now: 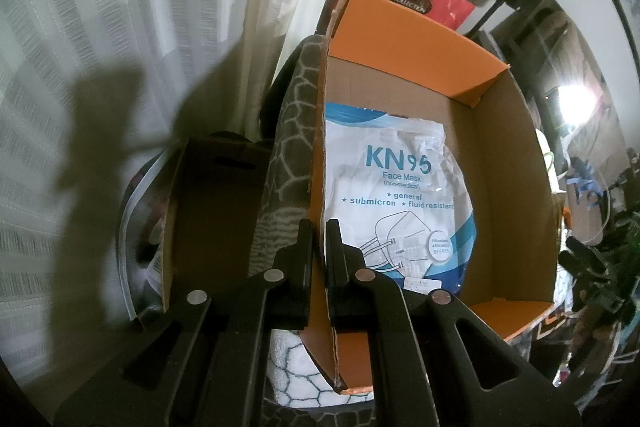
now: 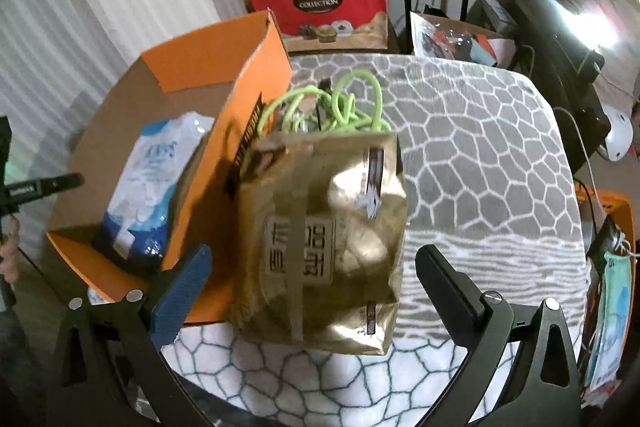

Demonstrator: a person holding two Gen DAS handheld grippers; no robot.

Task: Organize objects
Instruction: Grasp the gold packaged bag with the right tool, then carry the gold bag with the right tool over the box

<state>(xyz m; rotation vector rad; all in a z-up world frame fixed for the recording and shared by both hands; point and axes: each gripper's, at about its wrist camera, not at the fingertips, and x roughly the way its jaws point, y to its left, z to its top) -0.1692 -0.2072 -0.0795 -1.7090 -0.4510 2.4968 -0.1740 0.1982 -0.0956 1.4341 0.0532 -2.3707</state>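
Gold bag (image 2: 324, 251) | lying flat | long axis toward orange box (image 2: 256, 115)

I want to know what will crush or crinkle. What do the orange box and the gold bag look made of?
Orange box: corrugated cardboard, matte orange outside, raw brown inside; a frayed fluted edge shows. Gold bag: probably metallised foil or plastic film, judging by its shiny creases and glare.
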